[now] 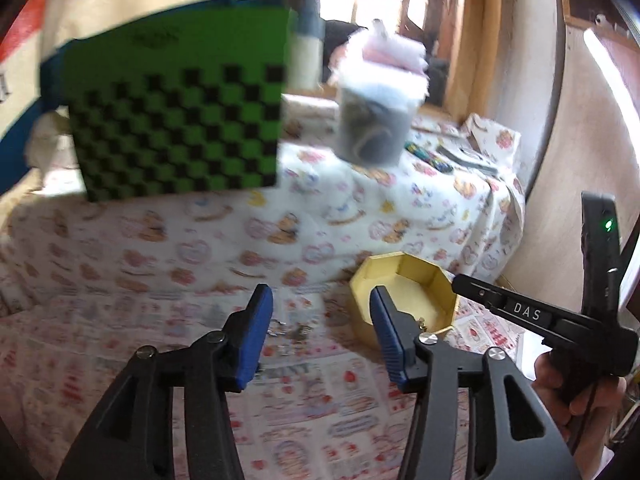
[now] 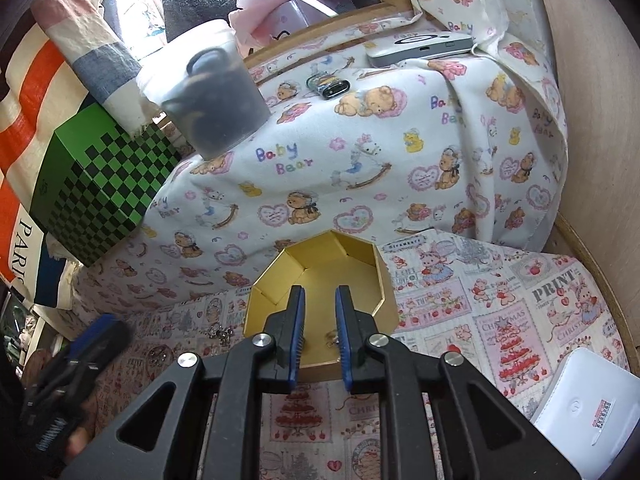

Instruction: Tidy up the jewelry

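Note:
An open gold octagonal box [image 2: 320,268] stands on the printed cloth; it also shows in the left wrist view [image 1: 404,292]. A small piece of jewelry [image 2: 332,336] lies inside it near the front wall. A small pile of silver jewelry [image 2: 220,332] lies on the cloth left of the box, also visible in the left wrist view [image 1: 290,330]. My right gripper [image 2: 320,296] hovers over the box, jaws partly open and empty. My left gripper [image 1: 320,300] is open and empty, above the jewelry pile, its right finger in front of the box.
A green checkered box [image 2: 92,188] stands at the left. A grey tub [image 2: 216,100] sits on a raised surface draped in bear-print cloth, with a small device [image 2: 328,86] and a white case [image 2: 420,46]. A white object [image 2: 584,412] lies at the right.

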{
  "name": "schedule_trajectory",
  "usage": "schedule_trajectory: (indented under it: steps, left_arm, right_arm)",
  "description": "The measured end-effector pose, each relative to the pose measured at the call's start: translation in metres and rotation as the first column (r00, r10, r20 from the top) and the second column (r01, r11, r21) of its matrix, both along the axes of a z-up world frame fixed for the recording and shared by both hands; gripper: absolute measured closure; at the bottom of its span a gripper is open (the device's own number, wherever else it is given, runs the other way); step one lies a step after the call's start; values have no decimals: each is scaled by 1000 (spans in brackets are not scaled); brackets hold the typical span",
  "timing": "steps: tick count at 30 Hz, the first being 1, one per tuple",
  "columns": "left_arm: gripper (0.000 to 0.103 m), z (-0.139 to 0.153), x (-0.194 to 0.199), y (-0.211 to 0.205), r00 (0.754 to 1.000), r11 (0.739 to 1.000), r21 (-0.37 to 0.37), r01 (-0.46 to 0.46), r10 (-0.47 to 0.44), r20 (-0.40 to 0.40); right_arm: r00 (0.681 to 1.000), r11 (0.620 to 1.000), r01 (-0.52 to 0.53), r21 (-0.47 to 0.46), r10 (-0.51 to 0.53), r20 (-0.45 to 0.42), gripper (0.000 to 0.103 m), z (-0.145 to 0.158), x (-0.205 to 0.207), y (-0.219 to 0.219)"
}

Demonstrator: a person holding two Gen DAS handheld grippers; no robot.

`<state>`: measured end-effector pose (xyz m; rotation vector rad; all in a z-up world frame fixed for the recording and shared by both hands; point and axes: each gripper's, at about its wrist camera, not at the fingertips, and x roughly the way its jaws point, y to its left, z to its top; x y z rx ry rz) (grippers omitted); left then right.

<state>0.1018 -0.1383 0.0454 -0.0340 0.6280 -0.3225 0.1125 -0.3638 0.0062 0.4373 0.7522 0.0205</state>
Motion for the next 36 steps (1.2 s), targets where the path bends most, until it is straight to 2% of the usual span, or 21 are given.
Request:
schedule_trajectory:
  steps: [5,7,13,19,22,24,30,36]
  left_arm:
    - [42,7,-12,21,993,997,38,-73,69,95]
    - [40,2,-11,26,992,996,38,-83,79,102]
    - [39,-30,12,35,996,995,42,-92,93,-7]
    - [40,-56,28,45,988,996,26,-91,93,-122]
    - [46,-64,33,48,983,997,3,-81,80,-165]
    - [57,-72,37,50,978,997,-17,-73,68,-197]
    - [74,-88,44,48,962,998,-36,-42,31,-272]
    - [88,-100,46,33,955,1000,10,-6,8,-295]
  right_arm:
    - [1000,999,-4,-36,5,28,83,6,-3,6]
    - [999,999,-16,-32,17,35,83,7,-3,9]
    - [998,995,-43,-95,46,35,82,4,-4,27]
    - [997,986,-62,-152,68,31,82,0,-5,43]
    - [997,983,-69,-168,74,24,81,-3,-4,47]
    - [997,982,-67,-178,72,23,76,-4,-4,49]
    - [997,981,-62,-186,69,32,70,-4,-5,49]
    - [996,978,-71,-198,78,31,67,-4,-6,52]
